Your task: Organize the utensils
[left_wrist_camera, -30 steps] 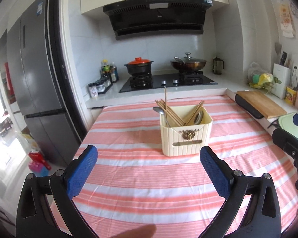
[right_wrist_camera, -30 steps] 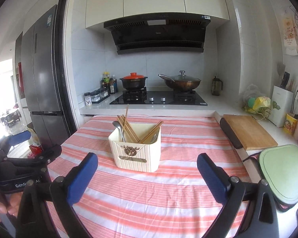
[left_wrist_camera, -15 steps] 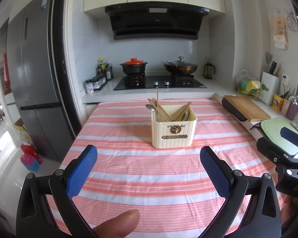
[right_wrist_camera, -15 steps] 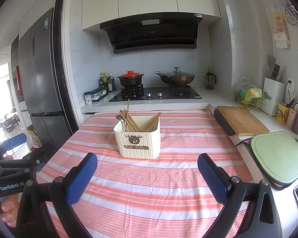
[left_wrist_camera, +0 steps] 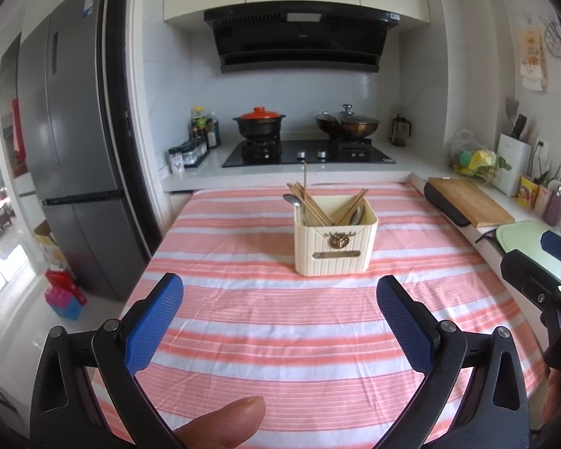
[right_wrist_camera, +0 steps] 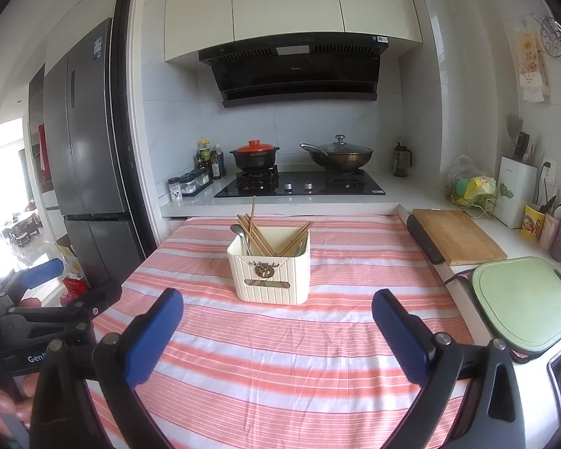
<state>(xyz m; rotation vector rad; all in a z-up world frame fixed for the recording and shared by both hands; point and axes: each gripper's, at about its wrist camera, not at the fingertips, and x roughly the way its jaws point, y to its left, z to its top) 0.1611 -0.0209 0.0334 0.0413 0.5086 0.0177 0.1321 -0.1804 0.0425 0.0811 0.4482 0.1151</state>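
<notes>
Kitchen light falls across a tall grey refrigerator (left_wrist_camera: 67, 142) at the far left, with a red and blue toy box (left_wrist_camera: 64, 292) on the floor at its foot. Beside it a white counter holds spice jars (left_wrist_camera: 185, 153) and sauce bottles (left_wrist_camera: 205, 129), then a black hob (left_wrist_camera: 308, 153) carrying a red-lidded clay pot (left_wrist_camera: 258, 123) and a lidded wok (left_wrist_camera: 347, 123) under a black extractor hood (left_wrist_camera: 301, 37). Nearer the camera, the surface (left_wrist_camera: 280, 336) is covered by a pink and white striped cloth. On it, toward the far middle, stands a cream utensil holder (left_wrist_camera: 334, 243), upright, with wooden chopsticks (left_wrist_camera: 310, 202) leaning in it and a metal spoon (left_wrist_camera: 291, 199) at its left side. The left tongs (left_wrist_camera: 280, 318) hang released above the near cloth, blue pads wide apart and gripping nothing; a thumb (left_wrist_camera: 224, 422) shows below them. The right tongs (right_wrist_camera: 278, 329) are likewise spread and empty, well short of the holder. At the right lie a wooden cutting board (right_wrist_camera: 456, 235), a pale green board (right_wrist_camera: 523, 299) and a white knife block (right_wrist_camera: 516, 191) by the wall
</notes>
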